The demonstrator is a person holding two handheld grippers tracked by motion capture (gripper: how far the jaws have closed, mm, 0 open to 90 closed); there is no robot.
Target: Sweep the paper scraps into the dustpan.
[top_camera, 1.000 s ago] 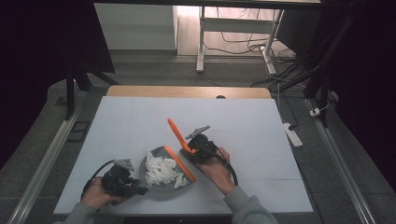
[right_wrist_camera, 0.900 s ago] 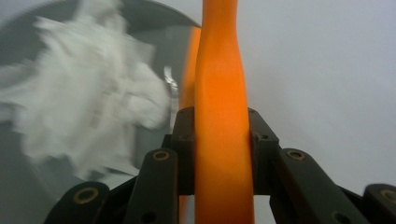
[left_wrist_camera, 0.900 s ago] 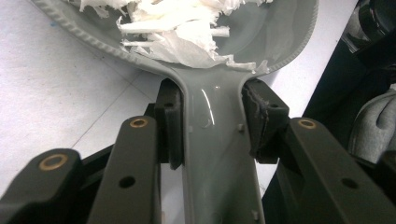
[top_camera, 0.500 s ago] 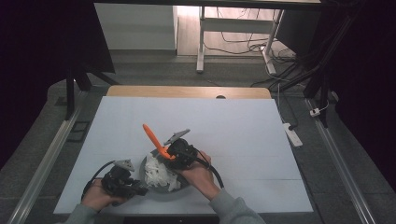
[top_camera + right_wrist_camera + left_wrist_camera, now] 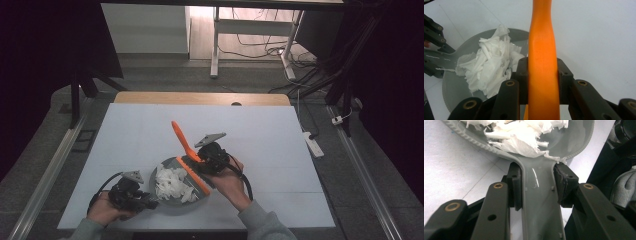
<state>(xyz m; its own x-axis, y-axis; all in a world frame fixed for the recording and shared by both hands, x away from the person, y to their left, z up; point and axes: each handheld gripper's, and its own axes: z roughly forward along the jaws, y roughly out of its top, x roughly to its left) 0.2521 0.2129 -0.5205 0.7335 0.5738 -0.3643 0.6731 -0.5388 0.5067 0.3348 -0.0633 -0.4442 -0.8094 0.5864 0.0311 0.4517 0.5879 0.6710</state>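
Your left gripper (image 5: 142, 198) is clamped on the grey dustpan's (image 5: 170, 200) handle near the tabletop's (image 5: 280, 145) front edge; your right gripper (image 5: 204, 161) is clamped on the orange brush (image 5: 186, 150), angled over the pan's white scraps (image 5: 170, 181).

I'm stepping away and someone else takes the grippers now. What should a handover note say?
Left gripper: shut on the handle of the grey dustpan, holding it flat on the white table.
Right gripper: shut on the orange brush handle, bristle edge over the pan's right rim, handle tip pointing up and away.
Done: the shredded white paper lies piled in the pan.
Left: probably check the table for stray scraps, then carry the pan off level to empty it.
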